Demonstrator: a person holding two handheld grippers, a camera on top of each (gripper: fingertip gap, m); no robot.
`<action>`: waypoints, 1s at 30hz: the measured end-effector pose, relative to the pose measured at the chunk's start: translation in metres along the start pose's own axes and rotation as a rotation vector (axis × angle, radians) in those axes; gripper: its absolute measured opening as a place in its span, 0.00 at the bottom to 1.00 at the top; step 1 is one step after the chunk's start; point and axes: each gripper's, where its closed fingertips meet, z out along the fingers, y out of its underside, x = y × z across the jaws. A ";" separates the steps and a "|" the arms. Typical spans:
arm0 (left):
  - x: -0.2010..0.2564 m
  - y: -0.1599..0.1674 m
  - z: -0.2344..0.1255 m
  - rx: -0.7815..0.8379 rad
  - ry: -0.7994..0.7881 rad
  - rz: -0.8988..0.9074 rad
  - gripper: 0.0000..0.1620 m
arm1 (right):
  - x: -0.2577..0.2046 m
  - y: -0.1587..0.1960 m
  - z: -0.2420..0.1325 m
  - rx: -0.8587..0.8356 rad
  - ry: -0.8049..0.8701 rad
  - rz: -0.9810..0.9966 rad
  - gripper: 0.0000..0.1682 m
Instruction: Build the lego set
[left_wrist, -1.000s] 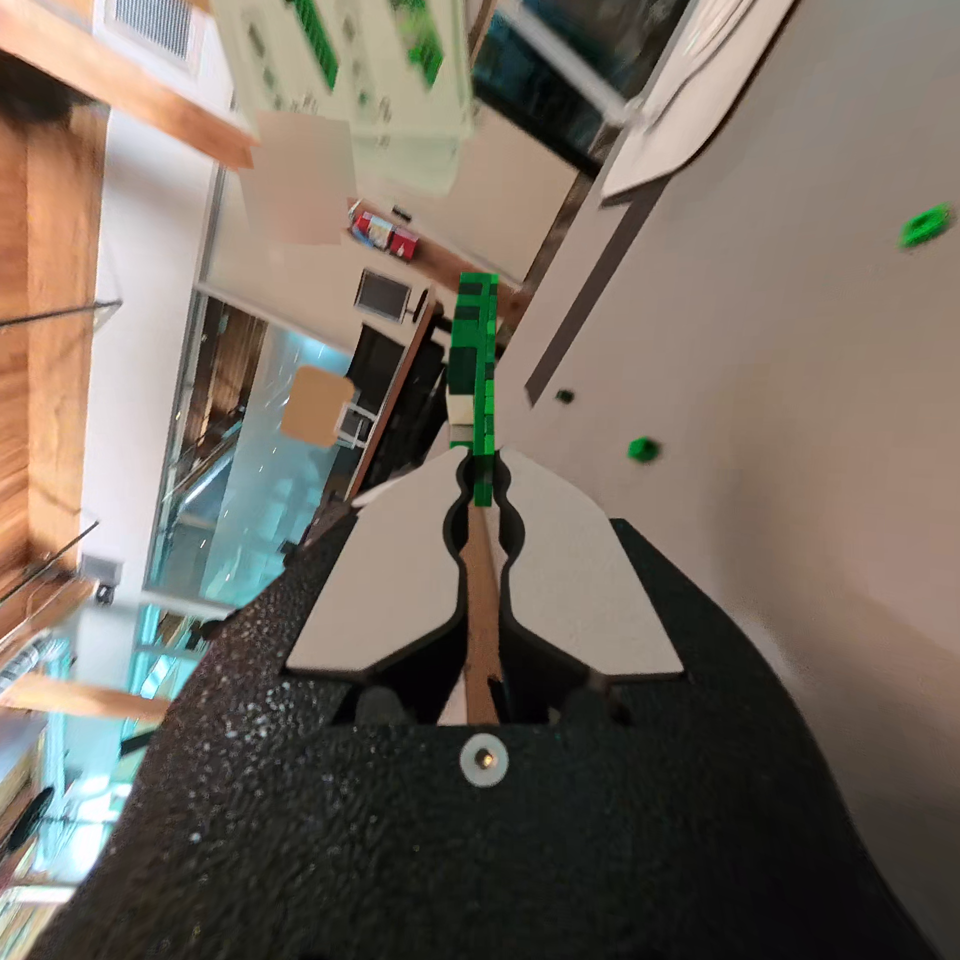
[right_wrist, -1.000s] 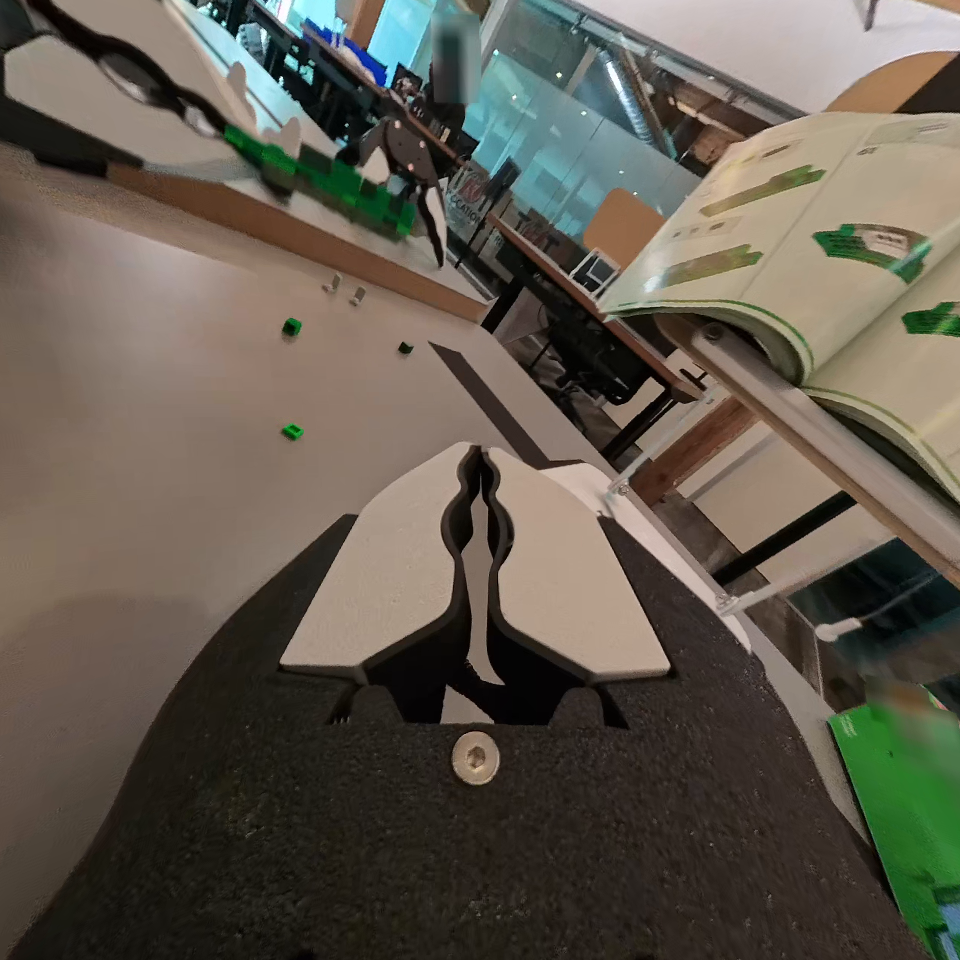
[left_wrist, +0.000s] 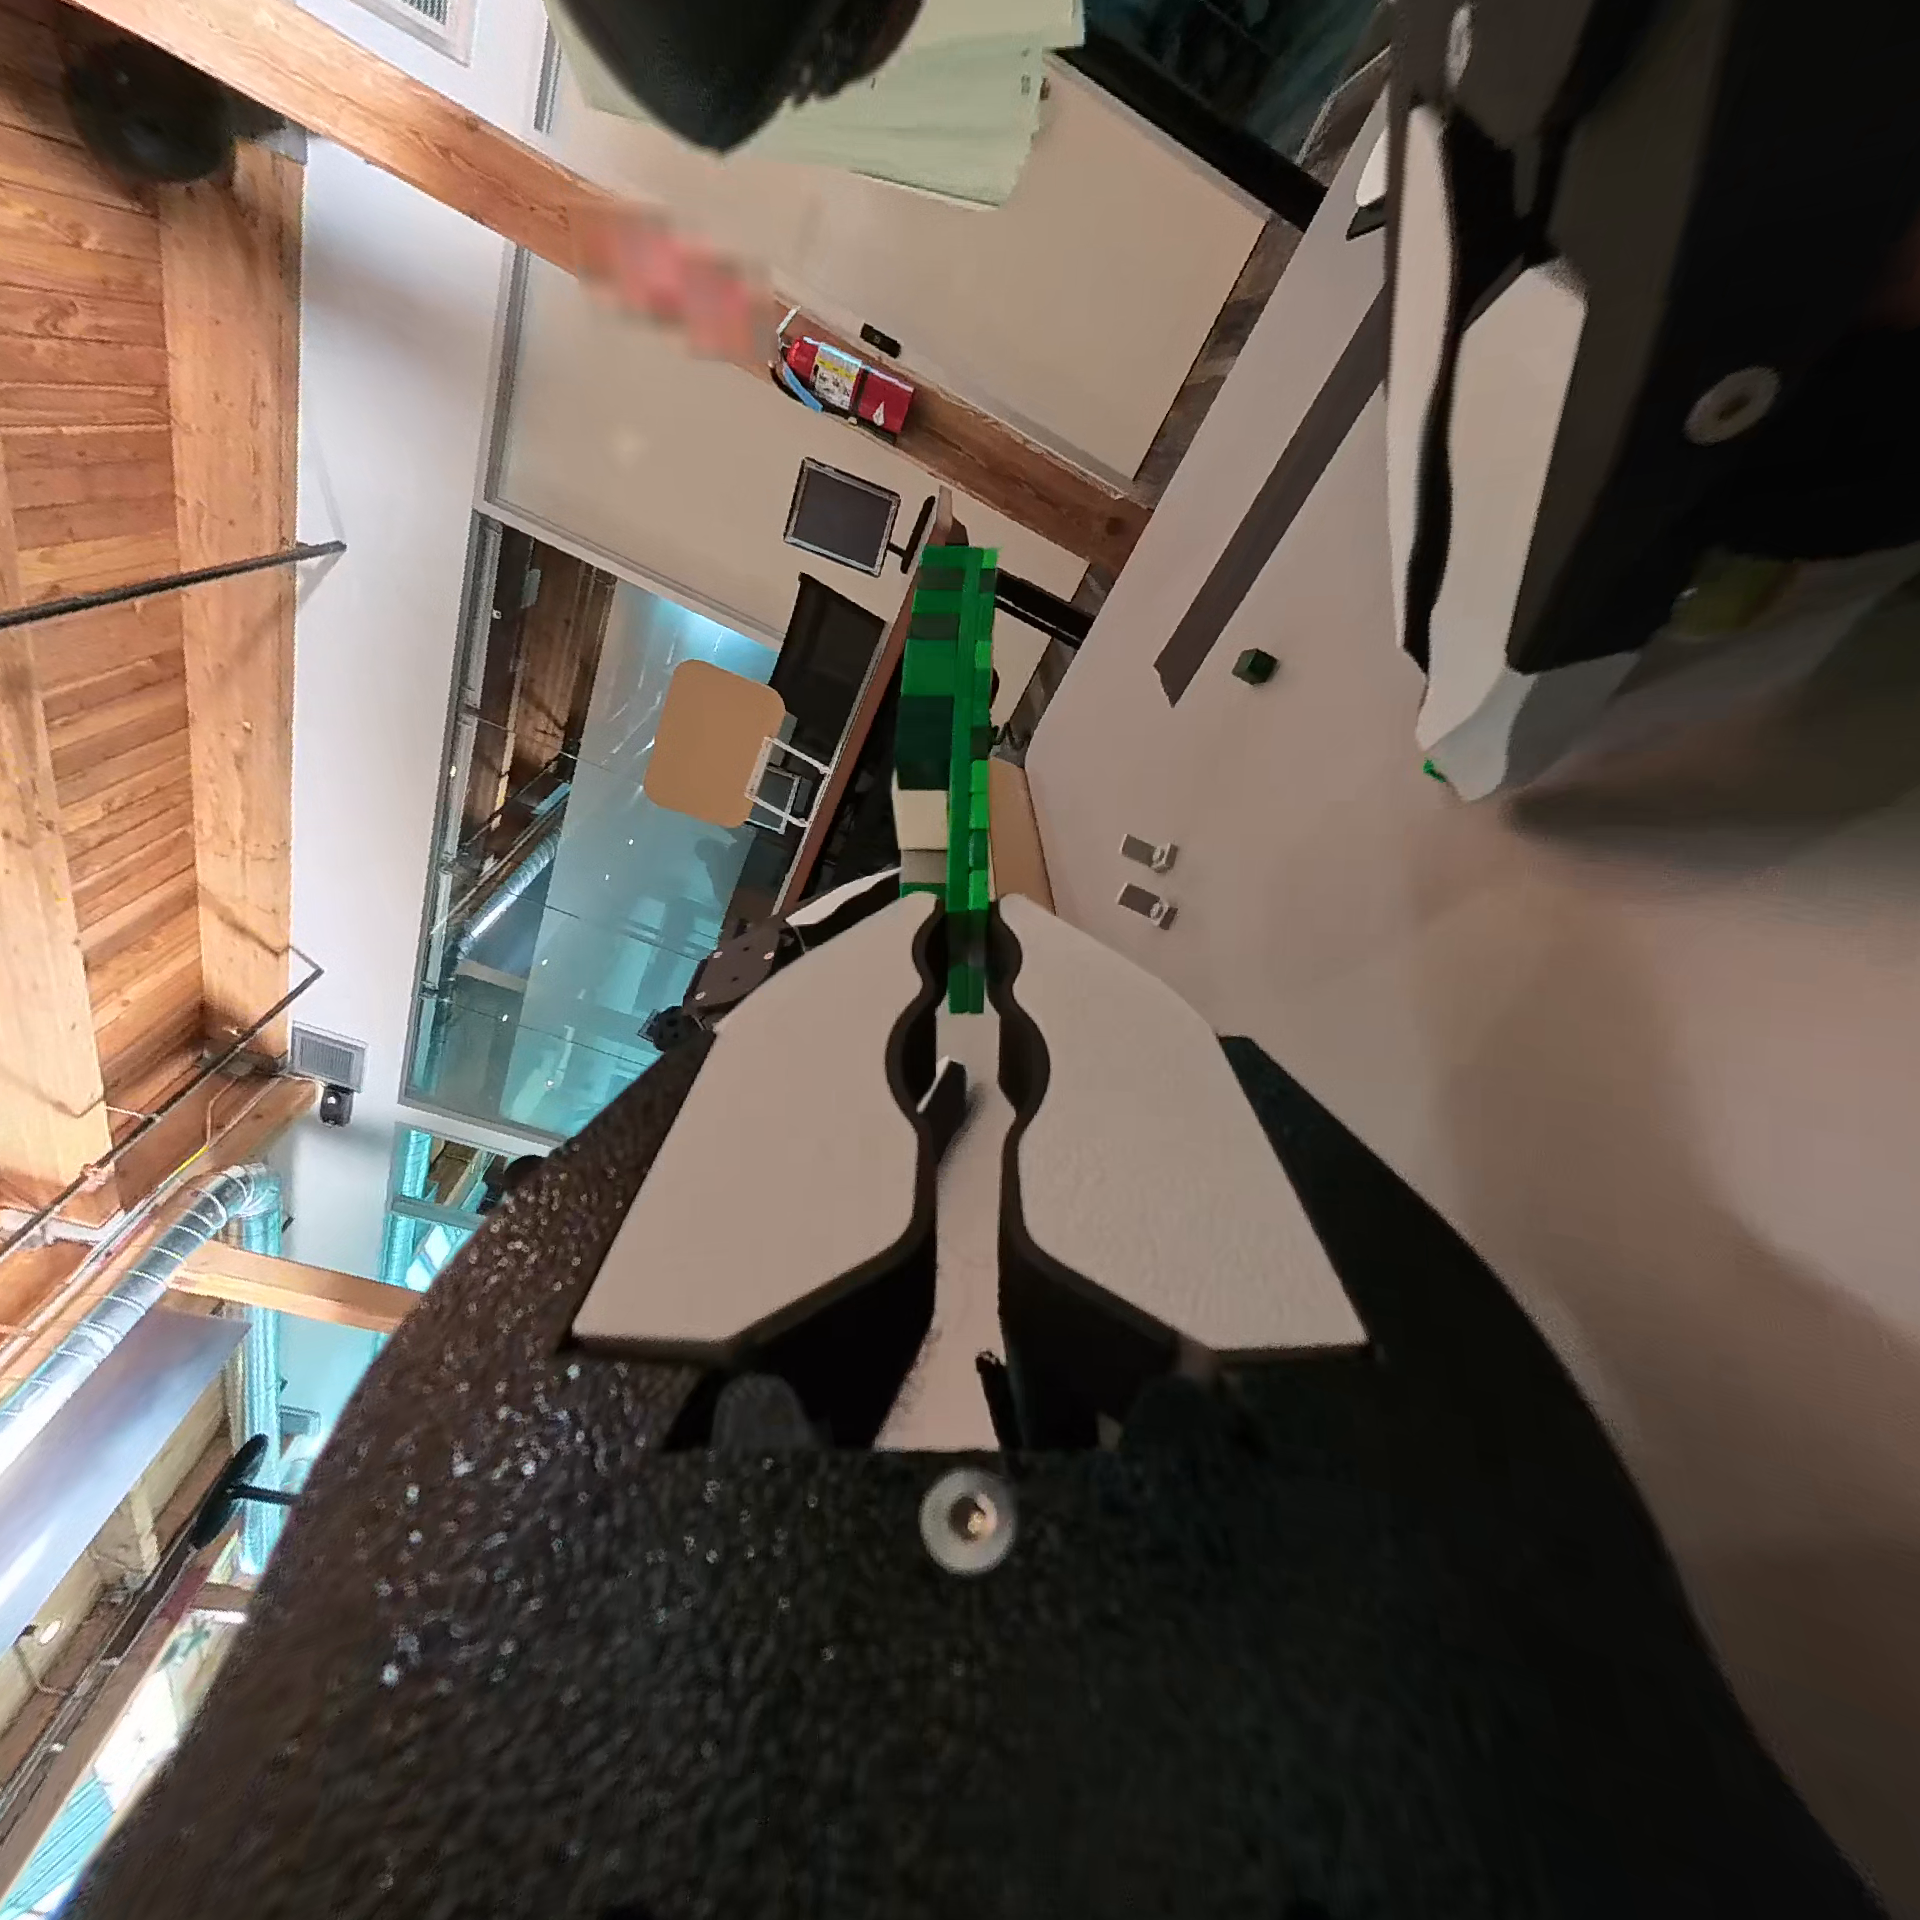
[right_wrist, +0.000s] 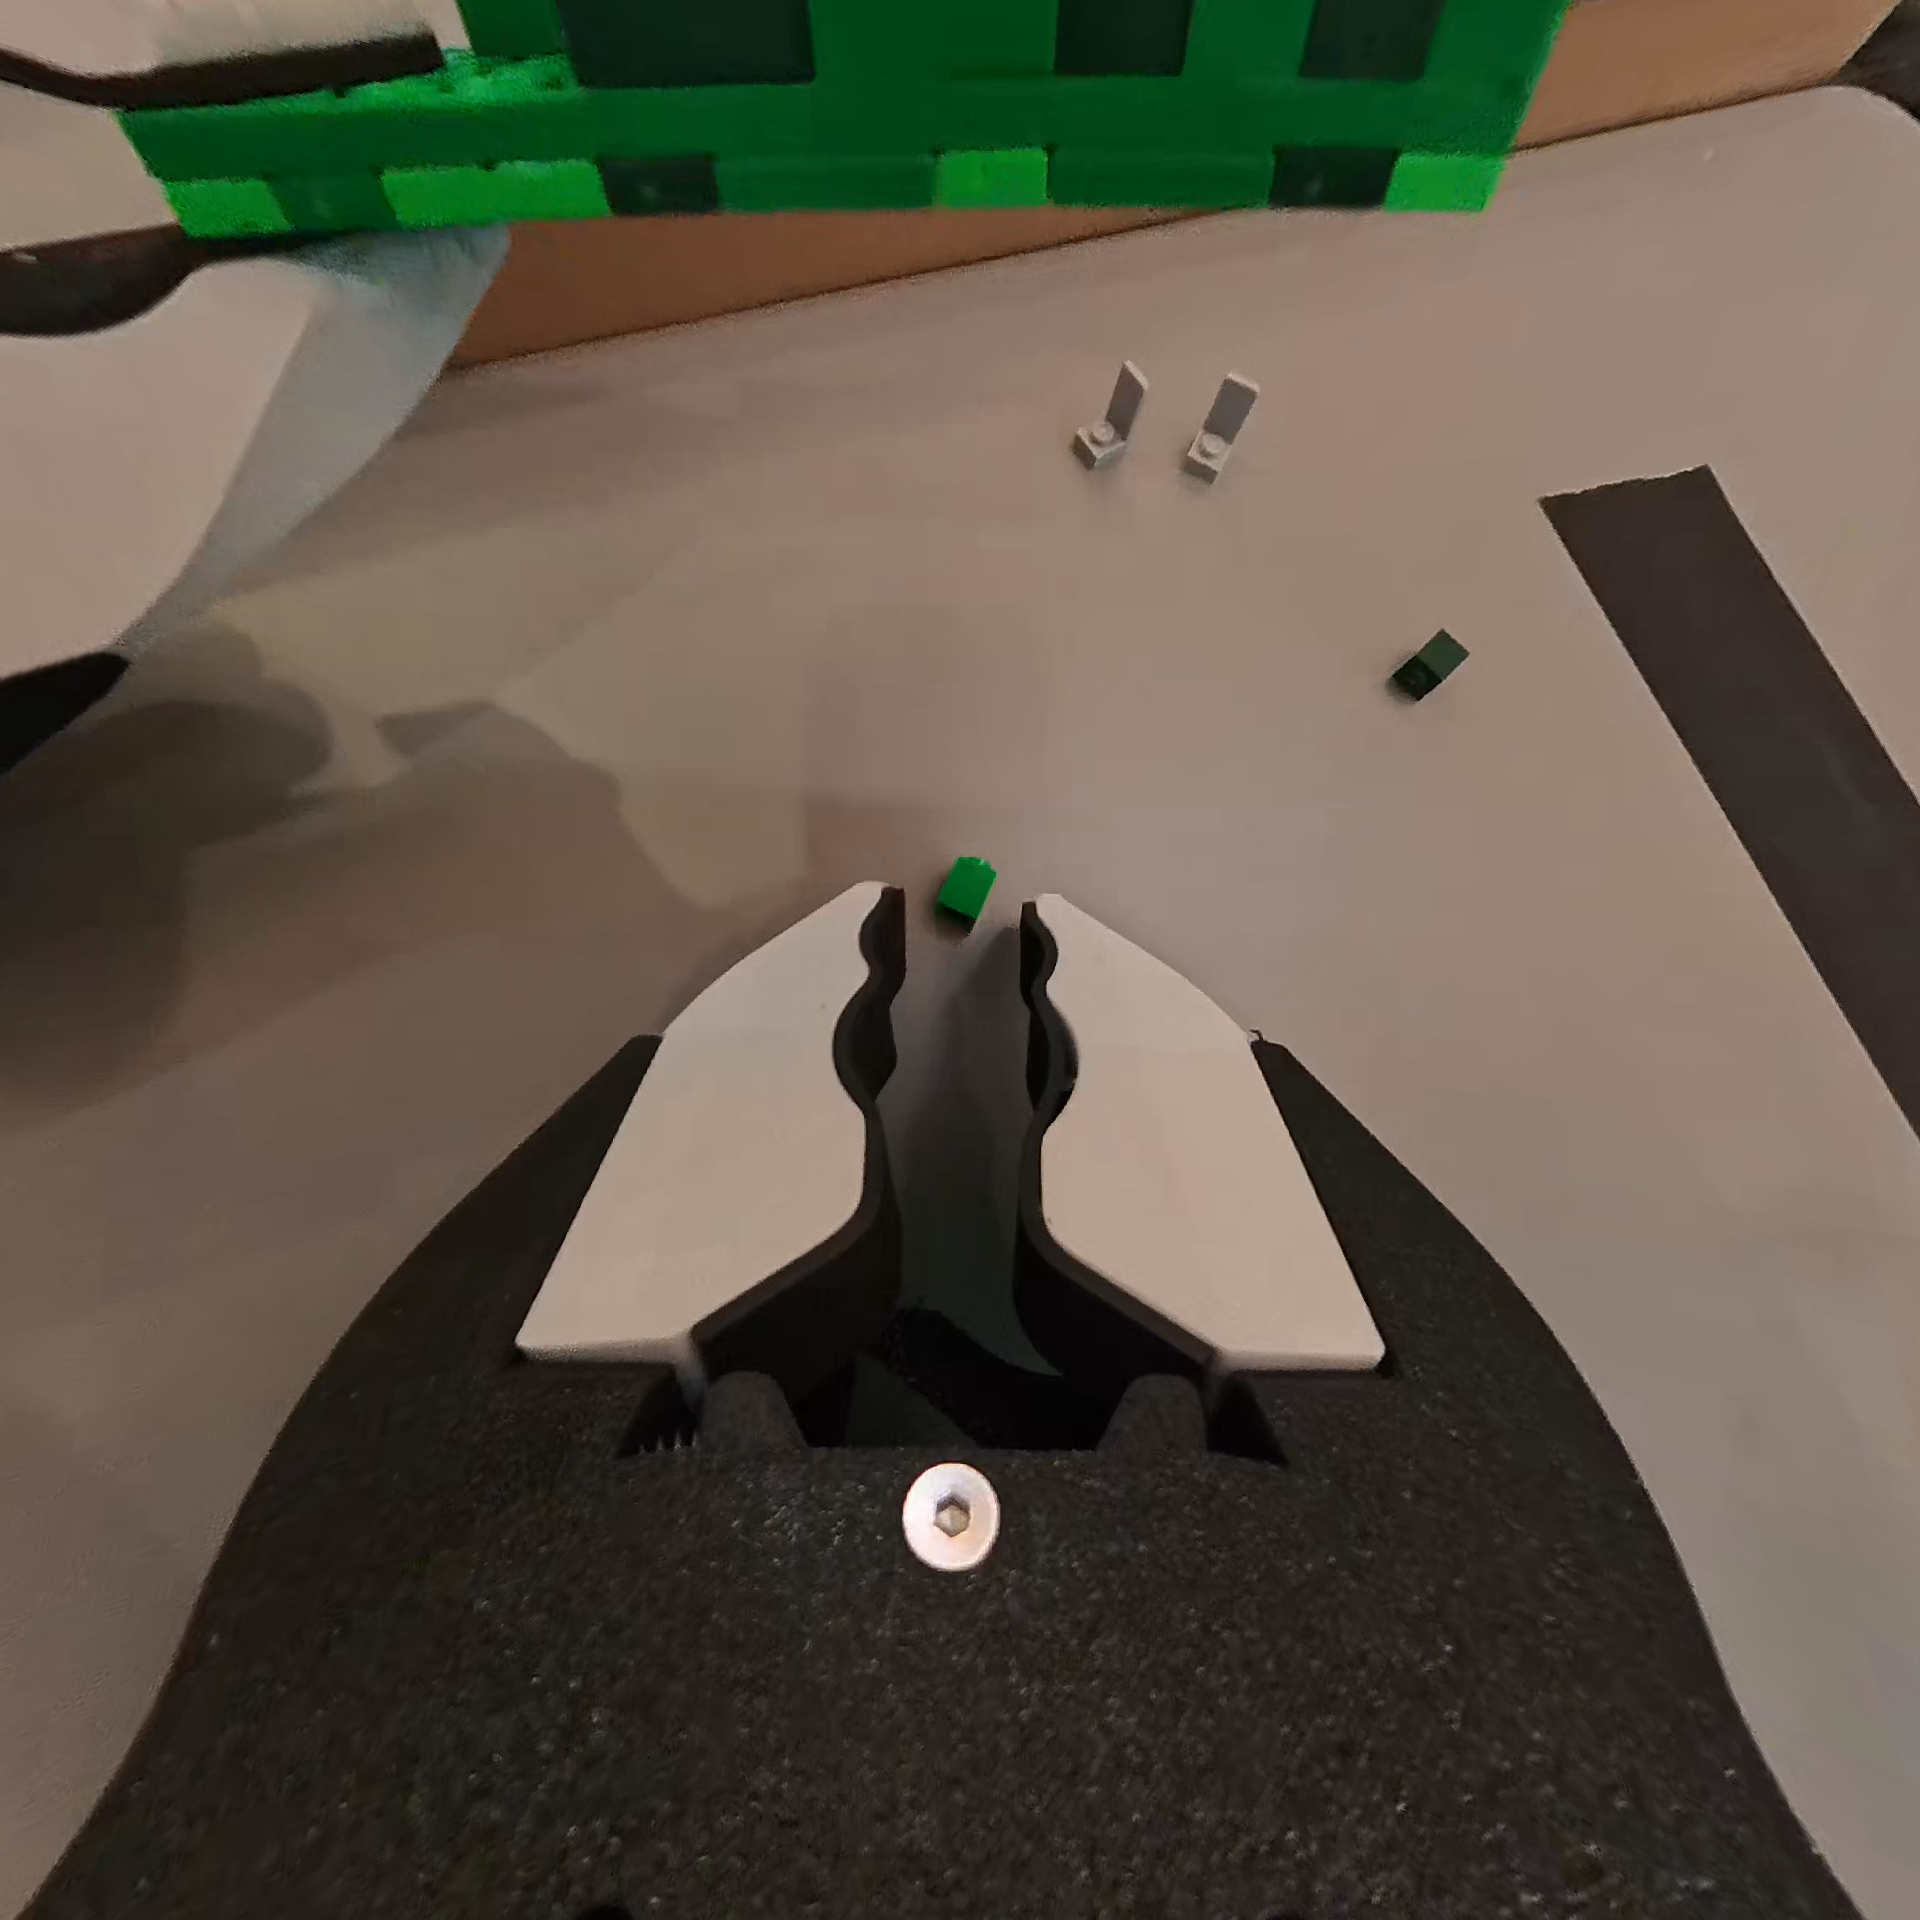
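Observation:
My left gripper (left_wrist: 966, 914) is shut on the end of a flat green lego assembly (left_wrist: 951, 727) and holds it in the air, edge-on. The same assembly (right_wrist: 831, 114) spans the top of the right wrist view, with the left gripper's fingers (right_wrist: 187, 343) at far left. My right gripper (right_wrist: 956, 899) is open, low over the grey table, with a small bright green brick (right_wrist: 964, 888) just ahead between its fingertips. It also shows in the left wrist view (left_wrist: 1455, 748) at upper right, pointing down at the table.
Two small grey lego pieces (right_wrist: 1164, 426) and a dark green brick (right_wrist: 1429, 665) lie on the table (right_wrist: 727, 623) beyond the right gripper. A dark strip (right_wrist: 1745, 707) runs along the table's right side. A wooden edge (right_wrist: 790, 270) lies behind.
My right gripper has opened and dropped from a raised, tilted pose down to the table, onto the bright green brick. The left gripper still holds the assembly, now closer to the right gripper.

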 end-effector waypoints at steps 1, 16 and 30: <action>0.000 0.000 0.000 0.000 0.000 0.002 0.04 | 0.000 0.000 0.001 -0.004 0.002 -0.005 0.12; 0.055 -0.054 -0.010 0.229 0.195 0.265 0.03 | -0.001 0.000 -0.118 0.200 -0.121 -0.351 0.04; 0.123 -0.127 -0.056 0.538 0.467 0.385 0.03 | -0.038 0.061 -0.159 -0.413 -0.538 -0.935 0.05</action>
